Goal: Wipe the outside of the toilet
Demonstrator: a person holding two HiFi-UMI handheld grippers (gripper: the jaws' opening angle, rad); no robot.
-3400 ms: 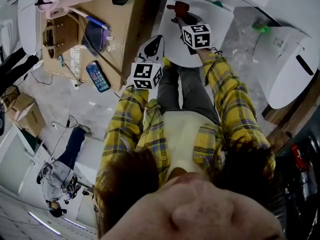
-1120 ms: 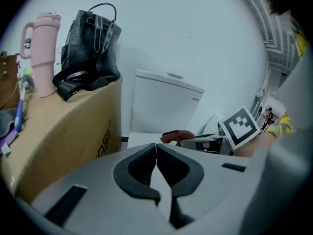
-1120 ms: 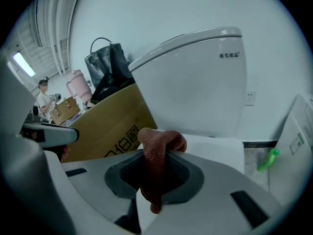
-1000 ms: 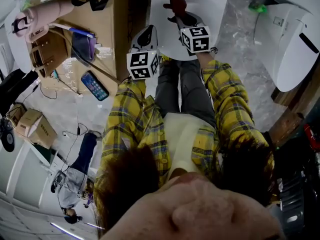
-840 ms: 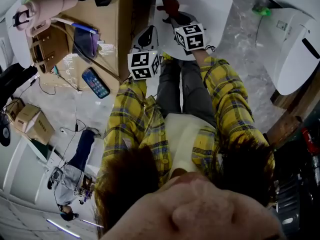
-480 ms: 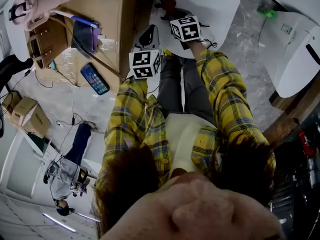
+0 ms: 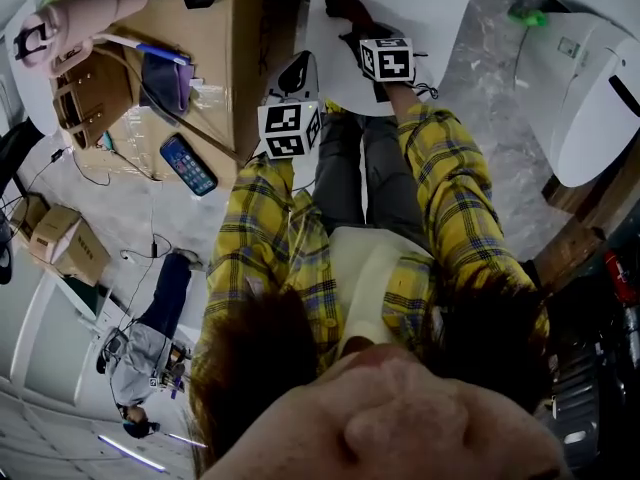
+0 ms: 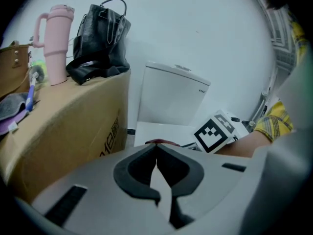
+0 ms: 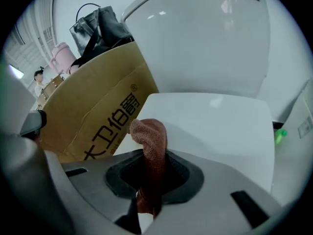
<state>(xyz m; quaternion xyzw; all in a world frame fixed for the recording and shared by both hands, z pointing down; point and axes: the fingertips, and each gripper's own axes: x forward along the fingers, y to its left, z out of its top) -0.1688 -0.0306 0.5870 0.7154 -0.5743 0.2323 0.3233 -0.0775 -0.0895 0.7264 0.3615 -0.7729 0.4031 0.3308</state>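
The white toilet's closed lid (image 7: pixel 420 13) lies at the top middle of the head view, and its tank (image 9: pixel 205 38) rises behind the lid (image 9: pixel 215 126) in the right gripper view. My right gripper (image 7: pixel 360 33) hovers over the lid's left part, shut on a reddish-brown cloth (image 9: pixel 149 141) that sticks up between its jaws. The cloth's end (image 7: pixel 345 8) rests on the lid. My left gripper (image 8: pixel 156 148) is shut with nothing in it, held low beside the toilet's left side (image 7: pixel 295 78).
A tall cardboard box (image 7: pixel 215 48) stands close on the toilet's left, carrying a pink tumbler (image 8: pixel 54 43), a black bag (image 8: pixel 100 38) and a brown bag (image 7: pixel 95 93). A phone (image 7: pixel 188 164) lies on the floor. Another white toilet (image 7: pixel 590 88) is at the right.
My right gripper has slid the cloth farther along the lid, first leftward, then slightly back to the right. The left gripper has barely moved.
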